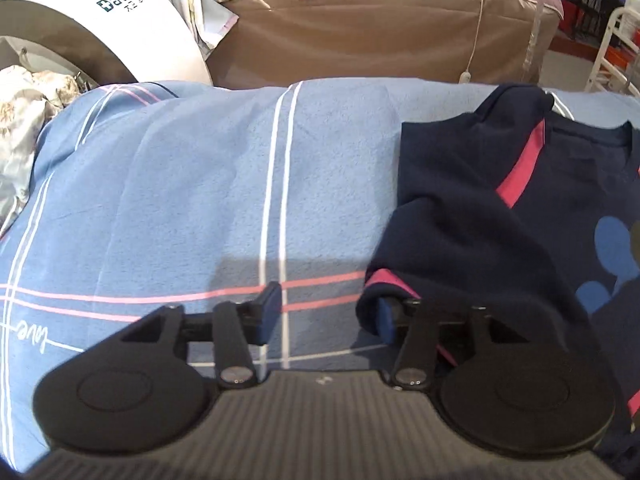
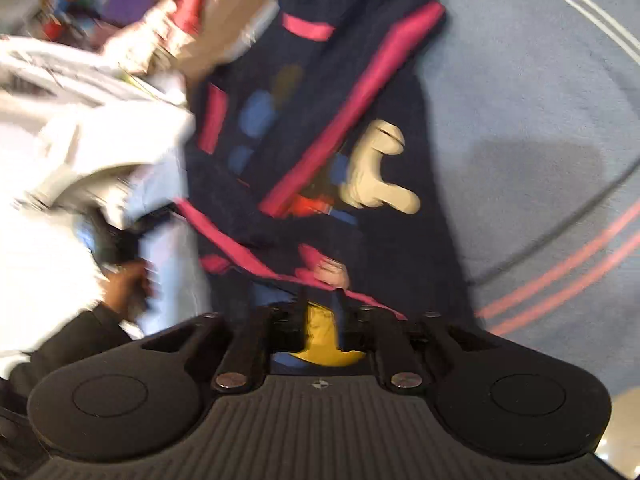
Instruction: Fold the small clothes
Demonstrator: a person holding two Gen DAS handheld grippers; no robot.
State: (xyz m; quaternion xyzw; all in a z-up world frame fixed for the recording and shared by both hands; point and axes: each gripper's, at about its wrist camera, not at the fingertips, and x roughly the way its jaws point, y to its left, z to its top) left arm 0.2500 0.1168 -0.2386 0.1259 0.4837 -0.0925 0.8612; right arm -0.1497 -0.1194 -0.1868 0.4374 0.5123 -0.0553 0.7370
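Navy fabric with pink trim, a small shirt [image 1: 480, 208], lies on the blue plaid bedsheet [image 1: 180, 200] ahead of my left gripper [image 1: 326, 316] and off to its right side. My left jaws stand apart with only bare sheet in the gap between them; the right-hand pad sits tucked against a pink-edged sleeve cuff [image 1: 384, 288], touching the cloth but not pinching it, and the left-hand pad hangs over the pink stripes of the sheet.

Through my right gripper [image 2: 320, 300] the view is blurred. The same shirt [image 2: 320, 120] stretches away from those jaws, its pink bands crossing straight ahead and a pale cartoon print [image 2: 378, 168] just right of the centre line. A pink hem [image 2: 320, 280] runs across my fingertips, but whether the right jaws are pinching it or standing loose around it I cannot tell. Beyond my left finger in that view a hand [image 2: 128, 284] in a dark sleeve shows
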